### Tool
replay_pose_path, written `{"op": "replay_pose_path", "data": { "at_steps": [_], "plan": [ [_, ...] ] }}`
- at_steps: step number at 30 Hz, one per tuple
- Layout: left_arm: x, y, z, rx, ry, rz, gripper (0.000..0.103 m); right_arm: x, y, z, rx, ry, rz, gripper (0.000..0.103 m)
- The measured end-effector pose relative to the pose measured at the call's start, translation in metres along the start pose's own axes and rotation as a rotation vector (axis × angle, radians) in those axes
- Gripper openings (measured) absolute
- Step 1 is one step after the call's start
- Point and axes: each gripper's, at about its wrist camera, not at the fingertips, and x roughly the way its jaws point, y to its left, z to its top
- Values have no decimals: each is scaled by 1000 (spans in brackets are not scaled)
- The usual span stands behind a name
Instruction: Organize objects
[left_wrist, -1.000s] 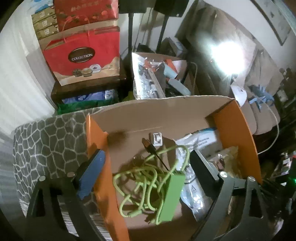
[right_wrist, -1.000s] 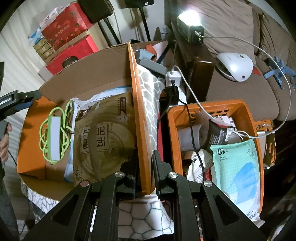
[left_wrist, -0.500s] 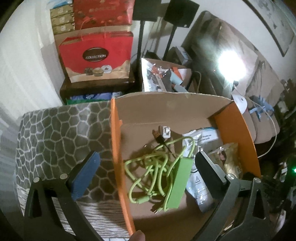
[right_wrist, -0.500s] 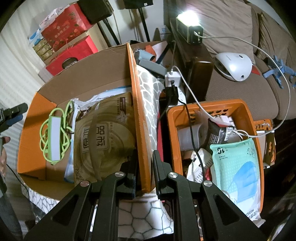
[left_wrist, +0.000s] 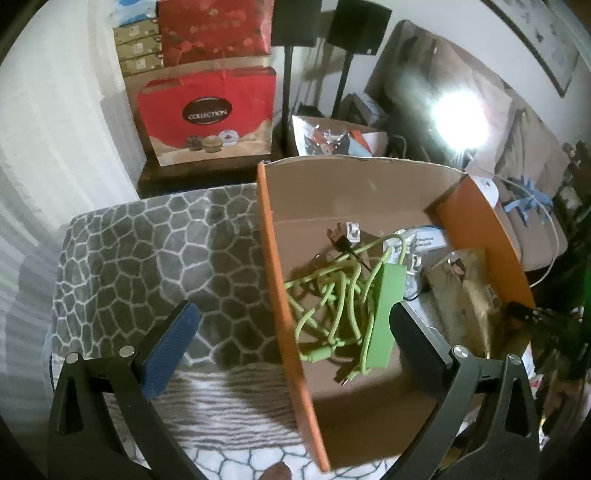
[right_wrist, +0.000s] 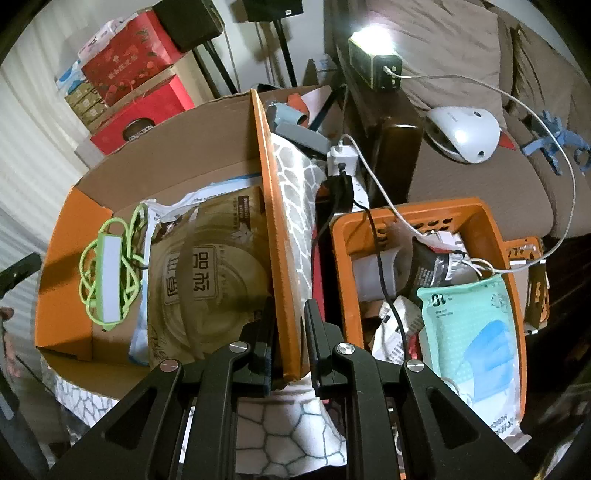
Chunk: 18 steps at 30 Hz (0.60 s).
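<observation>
While the right tongs (right_wrist: 289, 334) pinch the right-hand orange wall of the box (right_wrist: 275, 229) near its front corner, the left tongs (left_wrist: 291, 328) stand spread wide, their jaws having just been opening, with nothing gripped. In the left wrist view the box's left wall rises between the two jaws, touching neither: the blue-padded one hangs over a grey cloth (left_wrist: 147, 258) with a pale cobble pattern, the other over the inside of the box. The box, brown card inside and orange on its side walls, rests on that cloth. On its floor at the left end lies a green charger (left_wrist: 382, 314) tangled in its own green cable (left_wrist: 325, 295), with a small black plug and a white one just beyond it. A large brown foil pack (right_wrist: 207, 273) fills the right part of the box, lying over white plastic bags. Just right of the box sits an orange basket (right_wrist: 495, 236) holding a pale green mask pack (right_wrist: 476, 332), wrappers and cables. A red bag (left_wrist: 207, 114) stands behind the cloth.
</observation>
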Motion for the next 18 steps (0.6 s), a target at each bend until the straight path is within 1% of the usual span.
{"op": "replay_pose_path", "data": {
  "at_steps": [3,4,7,9,12,13,16,18],
  "plan": [
    [-8,5,-8,-2,2,-13,103,-2,2,-1,-4,-5,-11,15],
    [-10,6,-11,-2,2,-14,103,-3,3,-2,-7,-8,-16,17],
    [-18,10,-19,7,-5,-6,103,-10,7,-3,-19,-30,-29,17],
    [-23,14,-24,2,-11,-15,103,-17,10,-4,-27,-47,-34,17],
    [-32,20,-31,-5,-22,-24,103,-28,16,-5,-44,-76,-64,25],
    [-35,21,-33,1,-29,-19,103,-32,18,-6,-50,-88,-70,28],
    [-42,21,-41,23,-48,8,103,-42,26,-9,-65,-116,-72,33],
    [-45,22,-46,31,-54,18,103,-48,34,-11,-75,-133,-64,38]
  ]
}}
